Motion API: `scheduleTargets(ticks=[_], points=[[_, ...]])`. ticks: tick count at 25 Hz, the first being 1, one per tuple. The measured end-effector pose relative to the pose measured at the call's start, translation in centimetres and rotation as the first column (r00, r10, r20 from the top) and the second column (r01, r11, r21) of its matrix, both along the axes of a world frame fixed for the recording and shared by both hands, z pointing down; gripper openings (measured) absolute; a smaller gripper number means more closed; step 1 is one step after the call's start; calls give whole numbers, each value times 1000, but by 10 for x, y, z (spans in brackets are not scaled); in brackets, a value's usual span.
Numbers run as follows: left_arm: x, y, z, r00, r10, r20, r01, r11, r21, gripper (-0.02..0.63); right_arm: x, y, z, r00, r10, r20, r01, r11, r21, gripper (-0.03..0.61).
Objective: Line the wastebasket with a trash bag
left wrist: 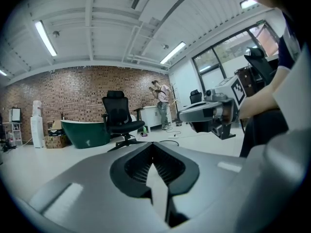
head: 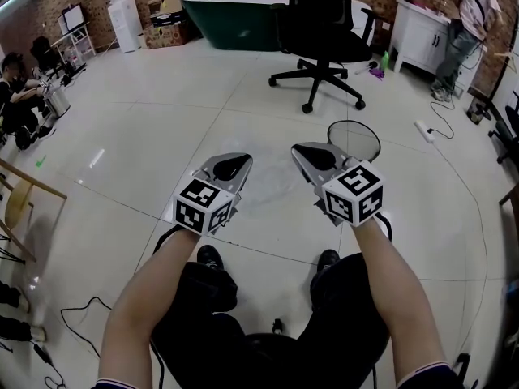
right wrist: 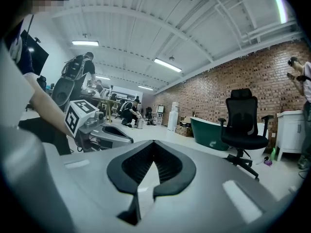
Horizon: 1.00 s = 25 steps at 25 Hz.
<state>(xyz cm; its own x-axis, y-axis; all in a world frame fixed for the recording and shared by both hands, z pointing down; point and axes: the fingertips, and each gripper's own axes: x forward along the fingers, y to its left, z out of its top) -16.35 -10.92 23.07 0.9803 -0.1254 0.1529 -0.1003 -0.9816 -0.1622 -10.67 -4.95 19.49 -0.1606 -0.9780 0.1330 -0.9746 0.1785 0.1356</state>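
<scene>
Wastebasket (head: 354,139): round mesh, on the floor (head: 162,120) right of centre, just past your right gripper, partly hidden by it. Your left gripper (head: 231,166) sits lower centre-left, jaws pressed together on a thin pale strip of film. Trash bag (head: 272,191) is clear and faint, looks stretched between both grippers. Right gripper (head: 312,156) is also clamped tight on the film

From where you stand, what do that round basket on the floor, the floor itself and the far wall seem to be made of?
Basket: apparently dark wire mesh, since the floor shows through it. Floor: pale glossy tile, going by reflections and joint lines. Wall: bare red brick, matt, with visible mortar lines.
</scene>
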Motion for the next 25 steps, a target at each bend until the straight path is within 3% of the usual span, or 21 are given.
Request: scheduleTargets(ticks=[9,18,25], points=[[40,-59,23,996,4,85,-9,999,53,11,48,-67,12,1000,-26,-13,25,998,-56,2],[83,-97,30,996,-21,81,20,1000,18,11,90,-126,5,995,-89,-55,85,994,-66,2],[120,-120,58,991,-30,131,30,1000,-1,11,127,-136,37,991,-121,-61,114,988,-103,2]])
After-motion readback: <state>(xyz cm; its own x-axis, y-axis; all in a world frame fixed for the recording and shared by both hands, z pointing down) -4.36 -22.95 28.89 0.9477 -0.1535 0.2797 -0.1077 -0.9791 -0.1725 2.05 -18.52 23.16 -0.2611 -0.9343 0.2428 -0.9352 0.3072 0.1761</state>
